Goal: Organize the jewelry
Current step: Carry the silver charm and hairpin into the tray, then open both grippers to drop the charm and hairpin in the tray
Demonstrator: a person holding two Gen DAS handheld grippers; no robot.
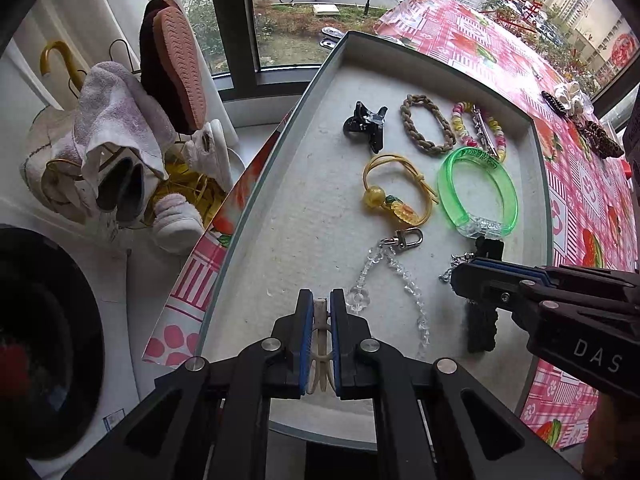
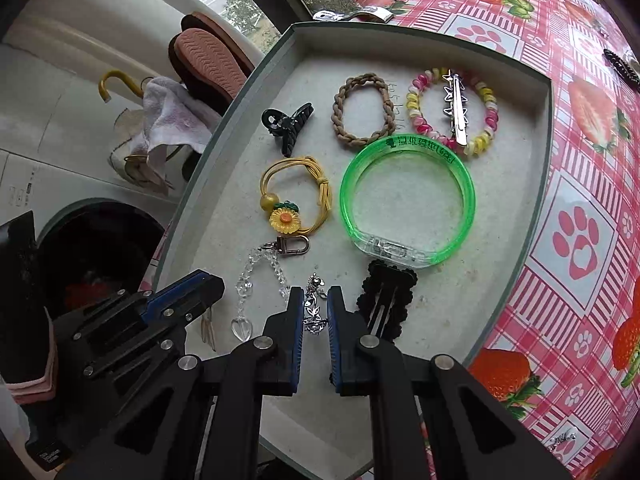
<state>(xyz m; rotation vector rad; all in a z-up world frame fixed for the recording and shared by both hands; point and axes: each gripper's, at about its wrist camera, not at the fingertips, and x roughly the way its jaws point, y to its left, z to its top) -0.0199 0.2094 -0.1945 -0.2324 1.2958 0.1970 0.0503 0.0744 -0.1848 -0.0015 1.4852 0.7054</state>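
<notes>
I work over a grey-rimmed tray (image 2: 546,128) with a pale felt floor, set on a pink checked tablecloth (image 2: 580,248) printed with strawberries and paw prints, beside a window (image 1: 288,12) looking onto a street; a washing machine (image 1: 48,340) sits below at the left. In the tray I count one green bangle (image 2: 408,200) with dark lettering too small to read, one braided tan band (image 2: 362,110), one pink-and-yellow coil tie (image 2: 490,120), one black claw clip (image 2: 290,126), one yellow sunflower cord (image 2: 296,192) and one crystal chain (image 2: 260,280). My left gripper (image 1: 321,304) is nearly closed on a cream hair clip (image 1: 320,340); my right gripper (image 2: 315,304), marked "DAS", pinches a silver charm (image 2: 314,312) just above the felt
</notes>
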